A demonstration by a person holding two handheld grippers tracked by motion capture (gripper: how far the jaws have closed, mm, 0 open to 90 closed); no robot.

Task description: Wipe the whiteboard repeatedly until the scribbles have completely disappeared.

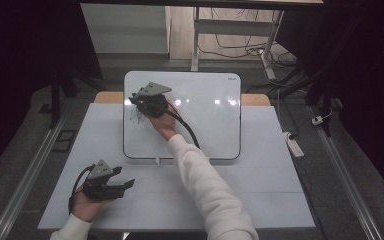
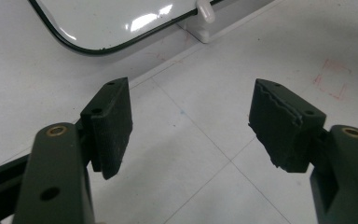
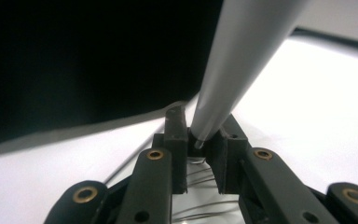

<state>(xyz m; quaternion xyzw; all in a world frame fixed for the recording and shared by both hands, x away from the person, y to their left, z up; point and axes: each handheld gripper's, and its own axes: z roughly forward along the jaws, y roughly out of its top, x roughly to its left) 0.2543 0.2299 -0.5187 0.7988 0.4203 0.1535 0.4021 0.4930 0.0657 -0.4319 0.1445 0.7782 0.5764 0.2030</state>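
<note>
In the high view, a whiteboard (image 1: pixel 200 115) is lying flat on the white surface (image 1: pixel 260 190), toward its far side. The right gripper (image 1: pixel 141 111) is hovering over the board's left part, above a patch of dark scribbles (image 1: pixel 136 116), with the hand (image 1: pixel 164 125) behind it and a white sleeve (image 1: pixel 215 195) running back to the near edge. From this height, what sits between its jaws is too small to make out. The left gripper (image 1: pixel 129 184) is resting low at the near left of the surface, well apart from the board, with its jaws pointing right.

The left gripper view is showing what the high view cannot: the left gripper (image 2: pixel 191 126) is standing wide, with nothing between its pads (image 2: pixel 114 126) but bare surface. Beyond them, the board's dark-rimmed corner (image 2: pixel 88 49) is lying near, and a small white clip (image 2: pixel 204 10) is sitting at the board's edge.

The right gripper view is giving the close detail. The right gripper (image 3: pixel 200 149) is clamped narrowly on the lower end of a grey-white pen (image 3: pixel 242 60), which is rising steeply from the jaws toward the top of the frame. The pen is sitting squarely between the two pads, touching both. Below the jaws, thin curved lines (image 3: pixel 200 207) are showing on the bright board (image 3: pixel 317 121).
</note>
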